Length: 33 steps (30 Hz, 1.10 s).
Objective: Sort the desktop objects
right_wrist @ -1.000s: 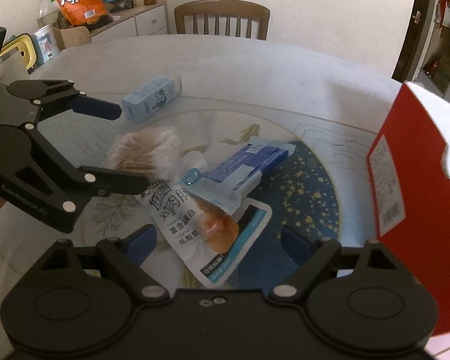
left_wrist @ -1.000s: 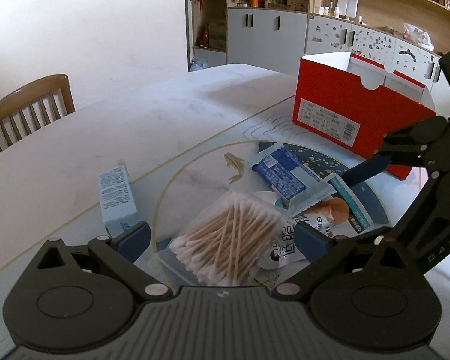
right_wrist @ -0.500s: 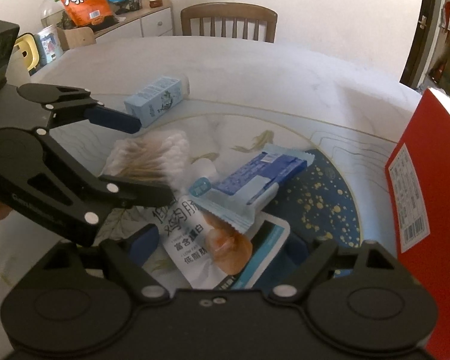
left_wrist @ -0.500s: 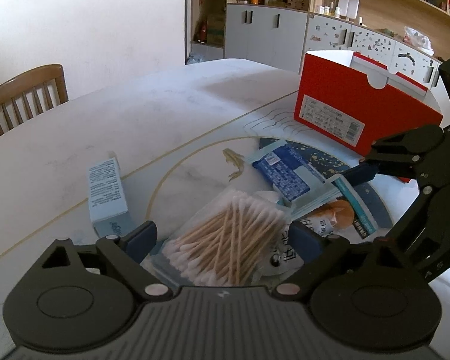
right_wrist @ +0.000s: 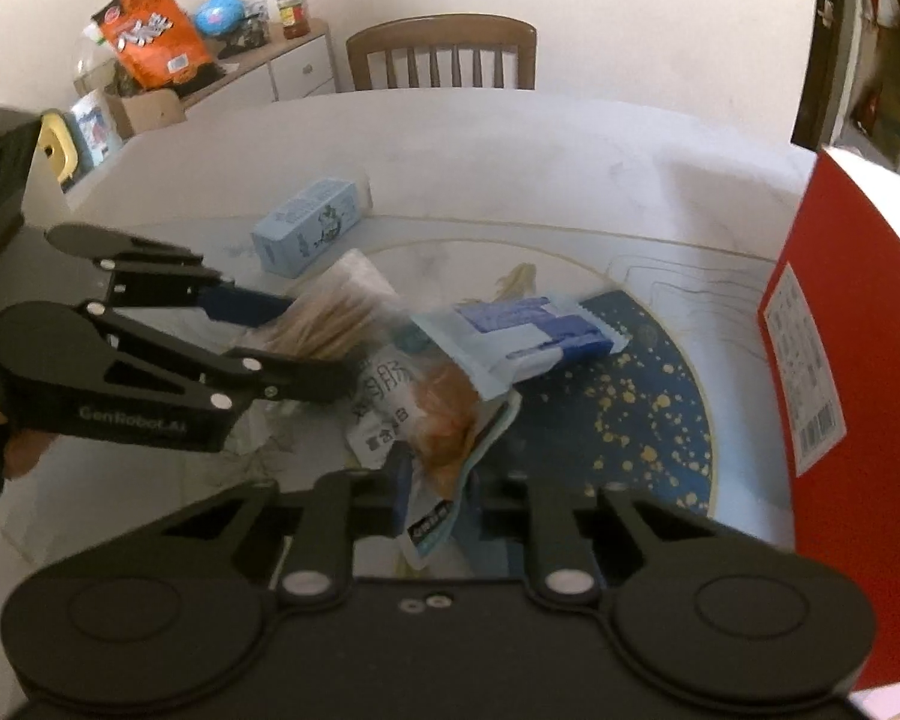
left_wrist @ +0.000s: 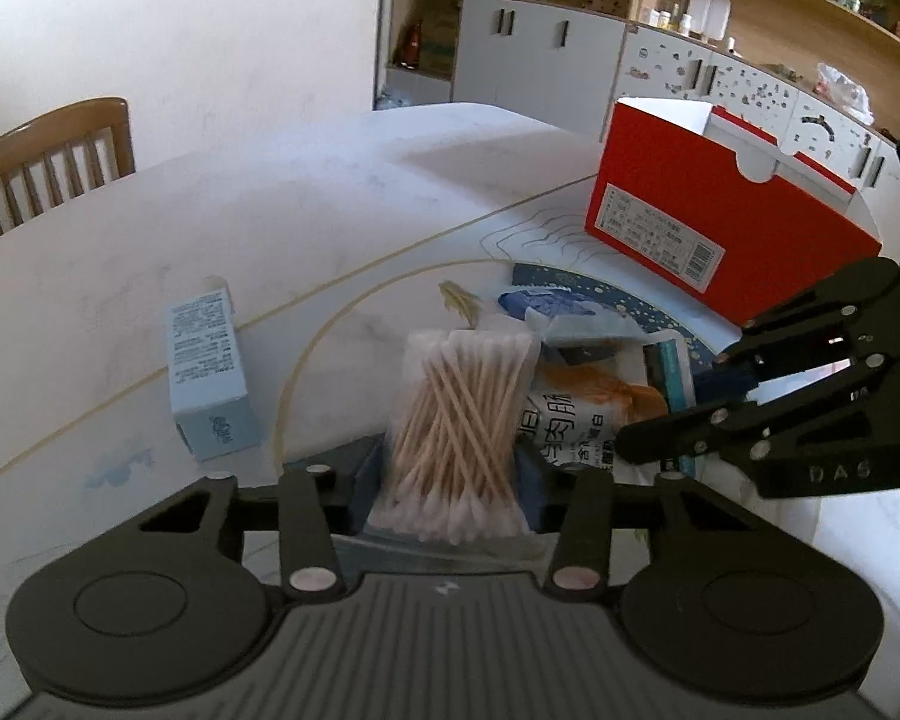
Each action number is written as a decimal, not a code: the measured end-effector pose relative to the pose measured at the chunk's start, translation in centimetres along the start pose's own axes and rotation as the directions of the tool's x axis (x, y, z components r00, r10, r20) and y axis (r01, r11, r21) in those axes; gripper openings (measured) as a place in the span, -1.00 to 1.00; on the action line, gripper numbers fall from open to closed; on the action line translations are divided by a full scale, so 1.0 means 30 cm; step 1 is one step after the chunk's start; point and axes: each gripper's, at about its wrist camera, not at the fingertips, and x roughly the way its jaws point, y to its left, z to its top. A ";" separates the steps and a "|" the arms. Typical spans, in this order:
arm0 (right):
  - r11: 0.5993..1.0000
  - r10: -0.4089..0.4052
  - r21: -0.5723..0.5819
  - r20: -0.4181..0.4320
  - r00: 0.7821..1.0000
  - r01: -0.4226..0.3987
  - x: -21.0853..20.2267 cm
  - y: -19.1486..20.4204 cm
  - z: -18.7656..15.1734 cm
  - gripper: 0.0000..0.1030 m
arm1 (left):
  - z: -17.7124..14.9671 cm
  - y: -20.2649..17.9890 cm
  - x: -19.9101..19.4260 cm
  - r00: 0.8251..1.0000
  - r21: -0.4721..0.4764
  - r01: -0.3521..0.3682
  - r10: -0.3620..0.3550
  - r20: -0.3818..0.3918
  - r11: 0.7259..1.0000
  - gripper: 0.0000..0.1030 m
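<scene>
A clear bag of cotton swabs [left_wrist: 456, 414] stands tilted up between the blue pads of my left gripper [left_wrist: 450, 480], whose jaws are closing and squeeze it. From the right wrist, the left gripper [right_wrist: 312, 342] clamps the same bag [right_wrist: 336, 312]. My right gripper [right_wrist: 444, 498] has its jaws closing on the near edge of a white snack packet [right_wrist: 414, 396] with an orange picture, which crumples between the pads. The left wrist view shows the right gripper [left_wrist: 678, 414] at that packet [left_wrist: 576, 408]. A blue and white pack [right_wrist: 528, 336] lies across the packet's far end.
An open red box [left_wrist: 720, 228] stands at the right, close to the right gripper [right_wrist: 858, 360]. A small light blue carton [left_wrist: 210, 378] lies left of the swabs. Wooden chairs [right_wrist: 444, 54] stand at the round table's far edge, a cluttered sideboard [right_wrist: 150, 42] behind.
Both grippers went from wide open to closed. The left one squeezed the swab bag and tipped it up. The right one pinched the snack packet's edge, crumpling it.
</scene>
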 end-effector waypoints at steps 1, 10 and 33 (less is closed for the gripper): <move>1.000 0.006 0.005 0.005 1.000 -0.006 -0.006 -0.003 -0.001 -0.74 | -0.001 -0.002 -0.004 1.000 -0.006 -0.010 0.010 0.001 1.000 -0.19; 1.000 -0.014 -0.009 0.034 0.999 0.015 -0.087 0.011 -0.027 -0.98 | -0.023 -0.021 -0.059 0.999 -0.058 -0.033 0.034 0.004 0.998 -0.27; 0.998 -0.045 0.046 0.102 0.994 0.041 -0.358 -0.047 -0.120 -0.98 | 0.011 -0.235 -0.262 0.998 -0.134 -0.033 0.039 0.039 0.990 -0.28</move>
